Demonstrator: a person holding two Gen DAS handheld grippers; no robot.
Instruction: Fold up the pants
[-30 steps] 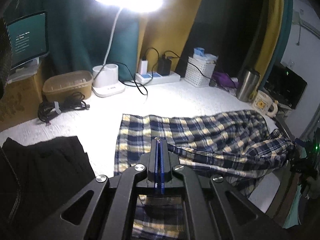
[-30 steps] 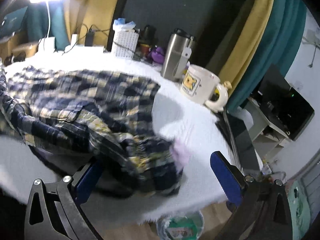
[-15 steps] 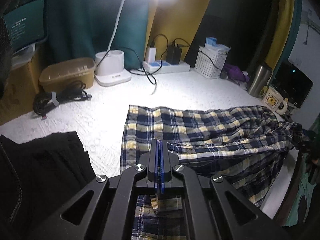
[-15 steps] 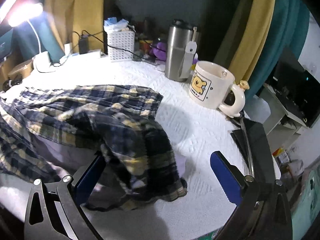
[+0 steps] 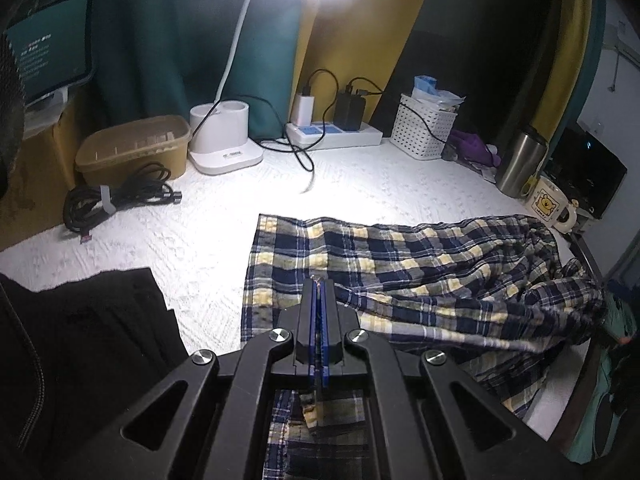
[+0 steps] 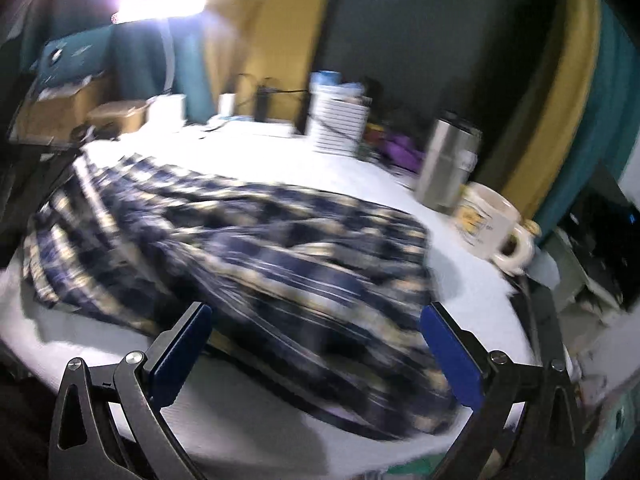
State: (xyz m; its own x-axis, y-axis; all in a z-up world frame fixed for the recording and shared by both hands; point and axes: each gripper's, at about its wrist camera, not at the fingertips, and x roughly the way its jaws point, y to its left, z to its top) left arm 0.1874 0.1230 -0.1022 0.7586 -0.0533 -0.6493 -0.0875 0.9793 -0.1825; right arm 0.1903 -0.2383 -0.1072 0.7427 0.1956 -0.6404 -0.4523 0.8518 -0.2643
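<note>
Progress: early, by my read | left gripper [image 5: 319, 292] was clamped on a fold of the plaid pants [image 5: 420, 268] | pants lay rumpled across the white table [image 5: 200, 240] toward its right edge | right gripper [image 6: 316, 344] stood spread wide, empty | folds and smoothing remained.

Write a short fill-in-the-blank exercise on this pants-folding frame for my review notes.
1. The pants have a ____ pattern.
2. The left gripper is ____ on the pants' fabric.
3. The right gripper has its jaws ____.
4. The steel tumbler stands beside a ____ with a bear picture.

Missing words: plaid; shut; open; mug
</note>
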